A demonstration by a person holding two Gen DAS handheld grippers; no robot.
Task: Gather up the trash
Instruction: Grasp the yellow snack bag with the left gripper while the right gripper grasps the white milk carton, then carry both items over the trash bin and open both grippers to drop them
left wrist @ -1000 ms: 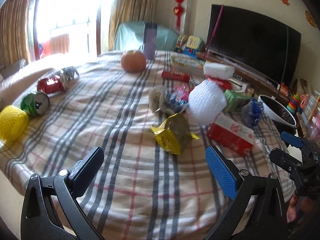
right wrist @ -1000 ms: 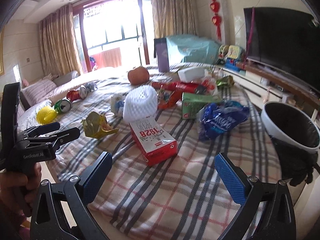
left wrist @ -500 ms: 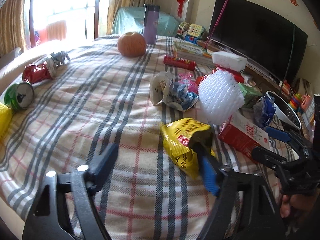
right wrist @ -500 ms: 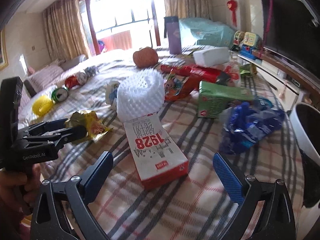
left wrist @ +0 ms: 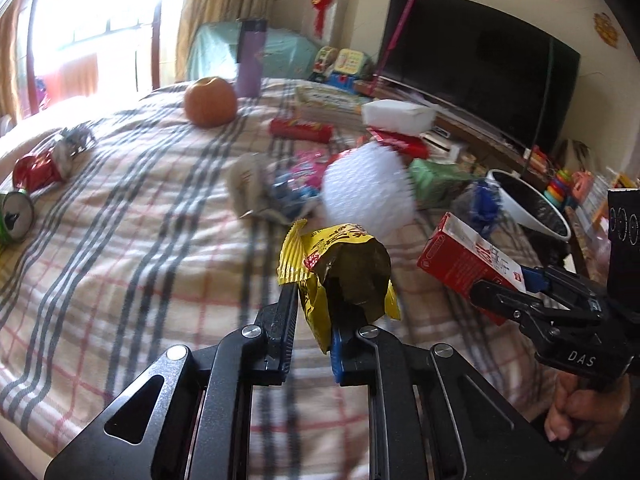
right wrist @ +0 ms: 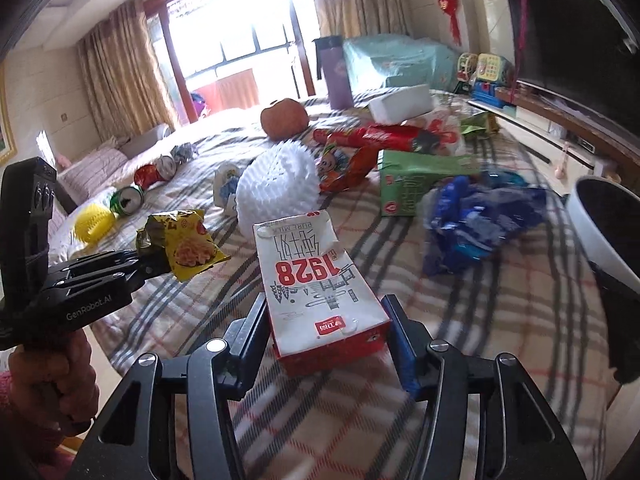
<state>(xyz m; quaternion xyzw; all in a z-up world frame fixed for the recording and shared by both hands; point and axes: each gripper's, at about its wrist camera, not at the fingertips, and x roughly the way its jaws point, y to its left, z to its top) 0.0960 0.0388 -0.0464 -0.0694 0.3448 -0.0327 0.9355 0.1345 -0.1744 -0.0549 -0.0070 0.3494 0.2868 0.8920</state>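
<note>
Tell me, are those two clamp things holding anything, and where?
Left gripper: the yellow snack wrapper, pinched at its lower edge. Right gripper: the red-and-white milk carton, jaws on its near end's sides.

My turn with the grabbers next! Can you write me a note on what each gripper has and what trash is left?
Left gripper: shut on the yellow snack bag, lifted off the bed.
Right gripper: jaws just closing around the red-and-white milk carton; it looks gripped and tilted up.
White bin: at the bed's right edge.
Done: two pieces picked up, none binned yet.
Left on the plaid blanket: blue bag, green box, white foam net, cans, more wrappers.
</note>
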